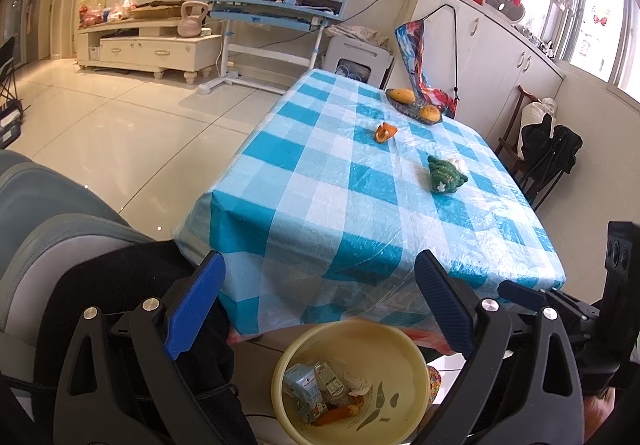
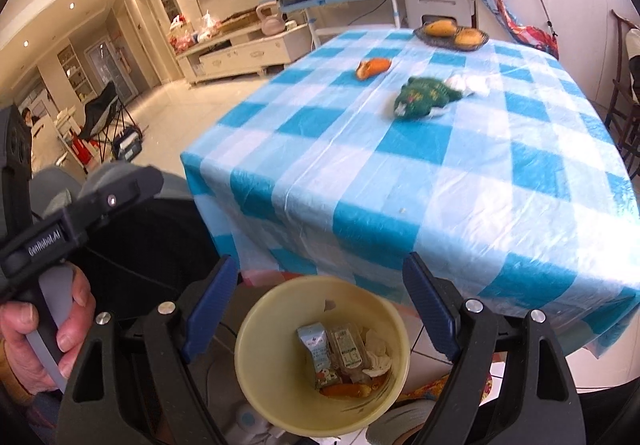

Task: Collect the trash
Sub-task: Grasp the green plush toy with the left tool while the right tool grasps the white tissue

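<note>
Right wrist view: a wide tabletop (image 2: 460,173) under a blue-and-white checked cloth, filling the upper right. Below its near edge, off the tabletop, a pale yellow bin (image 2: 256,365), open at the top. Inside, at the bottom, two small drink cartons (image 2: 334,351), crumpled white tissue (image 2: 378,353) just beside them and a scrap of orange peel (image 2: 344,390) under them. Either side of the bin, the right tongs (image 2: 320,305), blue pads spread wide apart, nothing between them but the bin's mouth further down, gripping nothing. At far left, a hand (image 2: 44,333) around a grey trigger of the other tool.

On the cloth, toward the far end, a dark shallow dish (image 2: 448,39) with two yellow-orange fruits. Nearer, a green crocheted toy (image 2: 422,95) touching a white crumpled tissue (image 2: 470,84) on its right. Left of the toy and apart from it, a curled piece of orange peel (image 2: 374,67).

Left wrist view: same tabletop (image 1: 360,205) seen from its corner, the bin (image 1: 400,341) low in the middle. Left tongs (image 1: 320,313) likewise gaping, pads well apart and empty. Green toy (image 1: 446,173) and loose peel (image 1: 385,132) lying apart on the cloth, the dish (image 1: 416,105) beyond them.
</note>
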Demonstrator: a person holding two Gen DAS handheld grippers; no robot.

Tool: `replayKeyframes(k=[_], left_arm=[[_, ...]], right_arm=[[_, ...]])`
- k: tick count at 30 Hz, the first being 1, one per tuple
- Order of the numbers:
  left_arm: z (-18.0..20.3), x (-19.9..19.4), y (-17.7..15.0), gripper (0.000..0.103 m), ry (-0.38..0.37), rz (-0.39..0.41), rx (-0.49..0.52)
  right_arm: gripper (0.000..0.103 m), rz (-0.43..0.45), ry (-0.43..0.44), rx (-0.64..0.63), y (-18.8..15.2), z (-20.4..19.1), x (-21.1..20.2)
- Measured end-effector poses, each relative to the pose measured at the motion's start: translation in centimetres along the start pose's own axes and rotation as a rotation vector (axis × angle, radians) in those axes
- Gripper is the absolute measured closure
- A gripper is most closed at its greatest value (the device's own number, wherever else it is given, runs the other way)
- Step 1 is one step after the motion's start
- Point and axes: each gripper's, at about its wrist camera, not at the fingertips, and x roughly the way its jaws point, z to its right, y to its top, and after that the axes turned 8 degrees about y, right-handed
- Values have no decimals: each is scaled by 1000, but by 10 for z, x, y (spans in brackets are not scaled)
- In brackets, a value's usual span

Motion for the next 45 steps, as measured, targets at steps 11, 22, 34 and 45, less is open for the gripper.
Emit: replayKeyframes(k=[11, 22, 34, 45], left_arm=[[33, 5, 15, 11, -41, 12, 73], [75, 29, 38, 11, -76, 12, 134], [130, 82, 62, 11, -94, -9, 215], [192, 153, 83, 11, -28, -101, 303]], right_arm=[[22, 114, -57, 96, 75, 64, -17], [30, 85, -133, 167, 148, 124, 45], [83, -35, -141, 107, 147, 149, 61], [85, 24, -46, 204, 140, 180, 10]])
